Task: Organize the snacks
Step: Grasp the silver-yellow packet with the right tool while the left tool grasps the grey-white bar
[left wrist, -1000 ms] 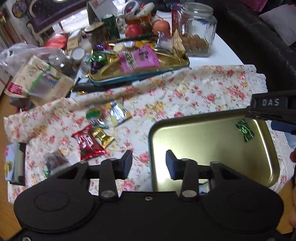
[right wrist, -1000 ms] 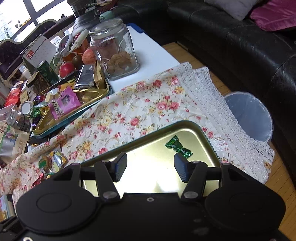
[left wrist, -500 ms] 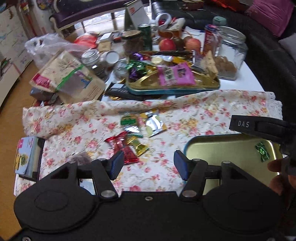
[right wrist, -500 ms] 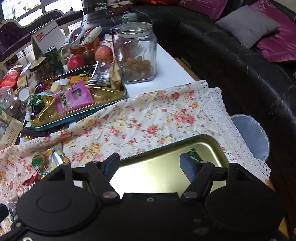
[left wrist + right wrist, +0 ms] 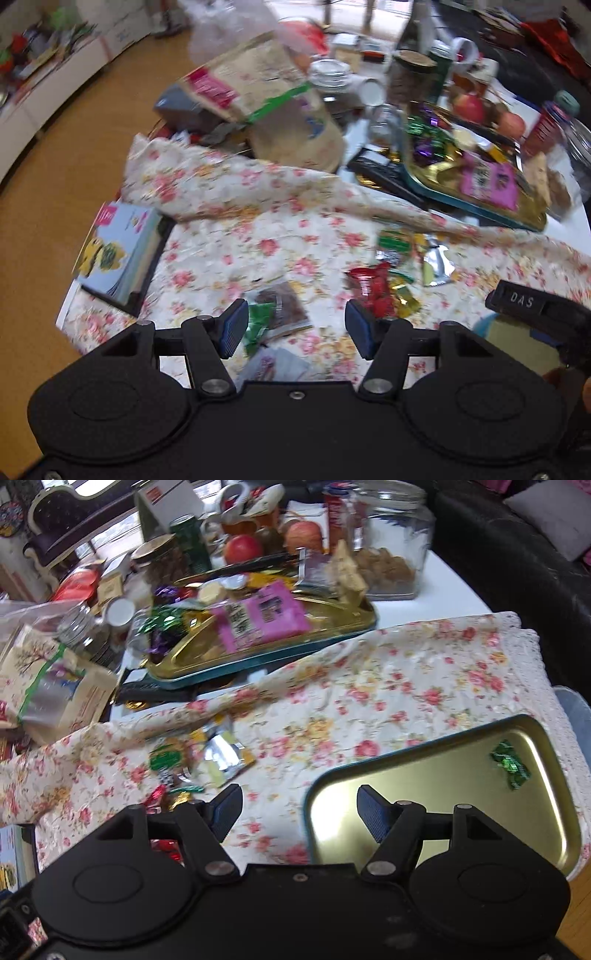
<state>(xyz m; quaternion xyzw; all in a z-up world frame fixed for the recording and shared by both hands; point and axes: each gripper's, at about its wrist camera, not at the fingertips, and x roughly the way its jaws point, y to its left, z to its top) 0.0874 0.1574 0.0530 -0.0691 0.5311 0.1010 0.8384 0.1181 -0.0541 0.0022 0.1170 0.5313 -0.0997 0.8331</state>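
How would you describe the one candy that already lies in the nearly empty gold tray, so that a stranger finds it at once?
Start from the floral tablecloth and find the gold tray with the teal rim at its near right corner, not the crowded tray farther back. Inside it, near the far right corner, lies a single green foil candy. It is the tray's only content; the other loose snacks lie on the cloth to the left.

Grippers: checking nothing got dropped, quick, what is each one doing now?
Left gripper: open, jaws closing, nothing held.
Right gripper: wide open, holding nothing.

Home living rm — black sofa (image 5: 517, 568), floral tablecloth (image 5: 388, 686), cluttered snack table.
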